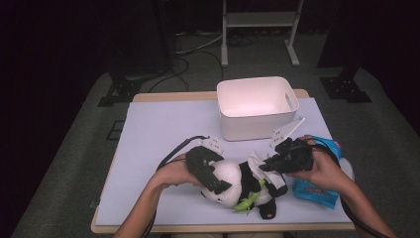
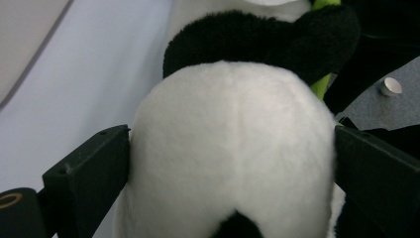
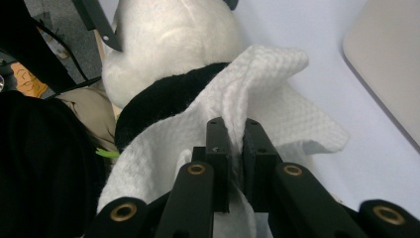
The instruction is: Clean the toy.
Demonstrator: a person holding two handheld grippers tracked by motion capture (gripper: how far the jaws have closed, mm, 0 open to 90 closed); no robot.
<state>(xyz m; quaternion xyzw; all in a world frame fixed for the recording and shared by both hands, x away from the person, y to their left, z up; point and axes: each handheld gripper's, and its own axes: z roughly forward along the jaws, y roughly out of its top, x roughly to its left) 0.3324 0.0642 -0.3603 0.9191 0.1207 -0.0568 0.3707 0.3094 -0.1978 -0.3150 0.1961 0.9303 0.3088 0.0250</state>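
A: Why does the left gripper (image 1: 210,173) sit around the panda (image 1: 242,186) like that?

B: It seems to work as a holder. The panda lies on the sheet (image 1: 163,129) near the front edge of the table, and the left jaws stand wide apart, one on each side of its white head. In the left gripper view the black pads (image 2: 94,168) touch the fur on both sides, so the toy probably cannot roll while the other hand works.

A: And the right gripper (image 1: 271,161)?

B: It carries a wipe (image 3: 257,94). In the right gripper view its jaws are almost together, with a fold of the white wipe pinched between them. The rest of the wipe hangs loose and lies over the black band of the panda's body.

A: So the person is cleaning the toy?

B: That is the likely reading: one gripper steadies it and the other brings the wipe over it. The blue pack (image 1: 319,191) just beside the right hand (image 1: 327,168) is probably where such wipes come from, though its label is too small to read.

A: What about the bin (image 1: 257,106)?

B: It stands behind the panda, apart from it. It looks empty from above. Perhaps it waits for the toy or the used wipe, but this cannot be told.
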